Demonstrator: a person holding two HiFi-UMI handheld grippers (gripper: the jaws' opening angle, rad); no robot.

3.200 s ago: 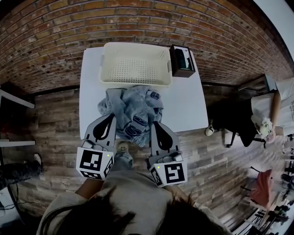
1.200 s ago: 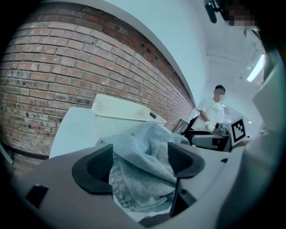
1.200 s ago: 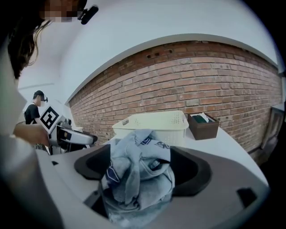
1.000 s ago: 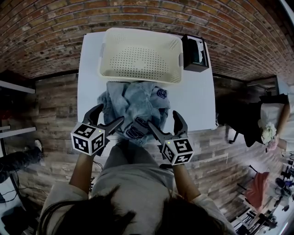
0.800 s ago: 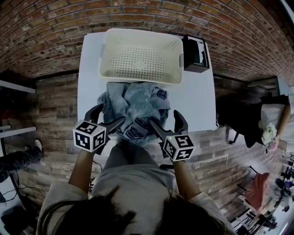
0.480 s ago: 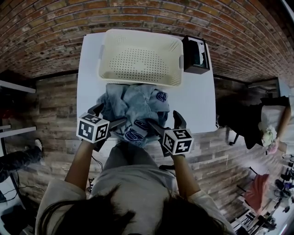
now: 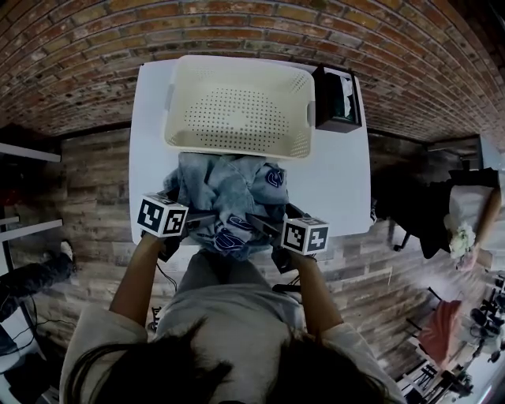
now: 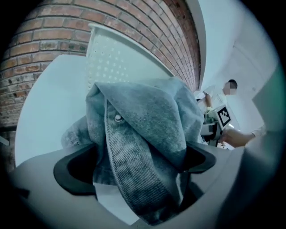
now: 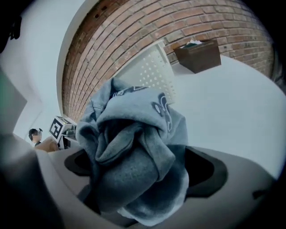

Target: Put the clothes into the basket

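Table (image 7: pixel 339 181) is carrying the basket (image 7: pixel 237 146) at its far edge, w/ clothes (image 7: pixel 233 189) lying bunched just before it. Left gripper (image 8: pixel 143 154) & right gripper (image 9: pixel 143 165) have just been opening wide, cloth sitting between jaws, unpinched. Grasp step is starting, I'd say; next is calling for both closing, then lifting over the rim.

Even, cool, diffuse light fills the room; I can't tell its source, and shadows are faint. The white table (image 7: pixel 335 181) comes up pale, nearly washed out, while the plank floor (image 7: pixel 87 197) stays dim. Fisheye lenses bow the brick wall (image 7: pixel 237 24) and blacken every corner. Close to my two gripper cameras, the denim garment (image 8: pixel 147 129) and blue-grey sweatshirt (image 9: pixel 134 170) go soft.
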